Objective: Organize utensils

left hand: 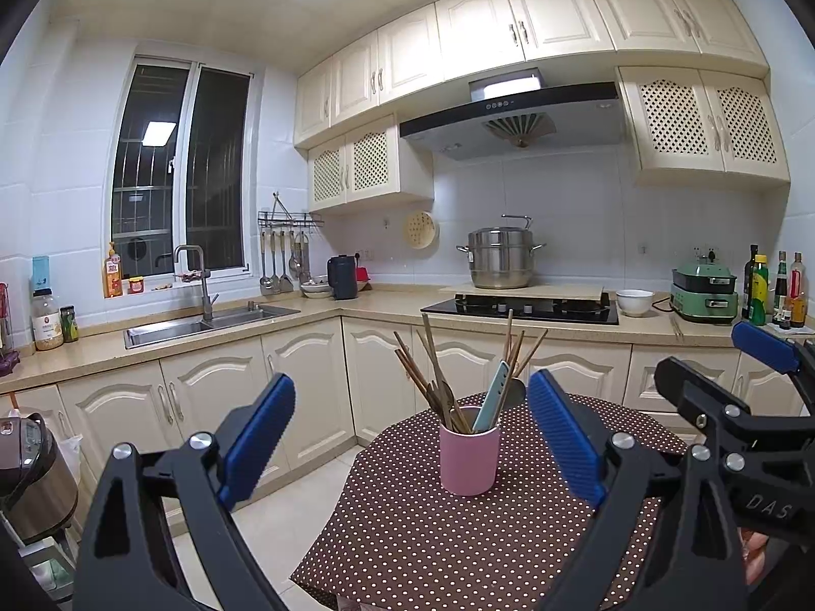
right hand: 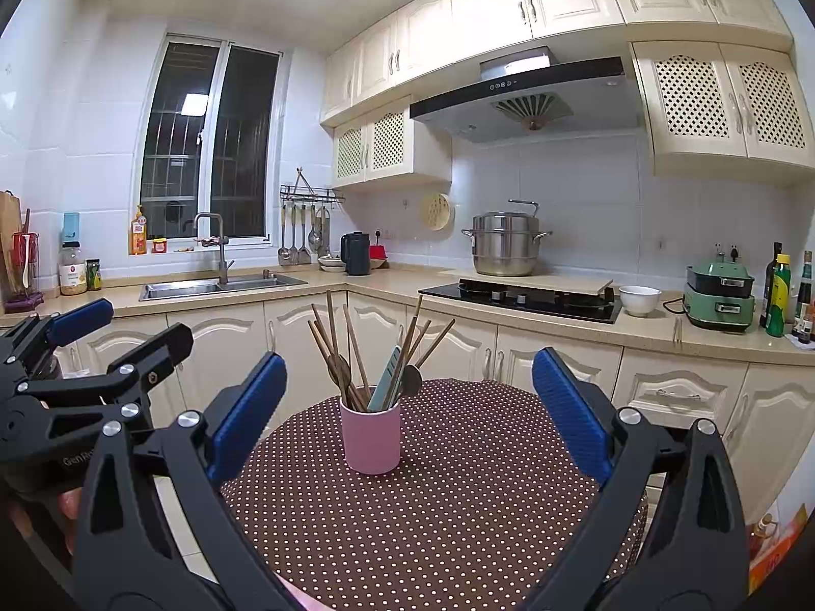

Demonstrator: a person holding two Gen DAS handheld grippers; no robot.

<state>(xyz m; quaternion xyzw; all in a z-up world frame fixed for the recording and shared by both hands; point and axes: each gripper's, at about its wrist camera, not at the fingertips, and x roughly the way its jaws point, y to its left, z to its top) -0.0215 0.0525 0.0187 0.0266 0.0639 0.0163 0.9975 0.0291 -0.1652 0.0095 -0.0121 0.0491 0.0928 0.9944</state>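
Chopsticks [left hand: 433, 377] wooden, slender | pink cylindrical cup [left hand: 469, 458] | left claw [left hand: 412, 438], right claw [right hand: 407, 407] spread, empty

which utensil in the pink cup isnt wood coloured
The pale green flat-handled utensil at the right of the pink cup; the chopsticks around it are brown.

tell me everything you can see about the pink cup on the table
The pink cup is a plain, matte, straight-walled cylinder without a handle, standing upright on the brown polka-dot tablecloth. It is crammed with wooden chopsticks, dark spoons and a pale green utensil, all leaning out over its rim. Neither gripper touches it; both hang short of it with jaws spread wide.
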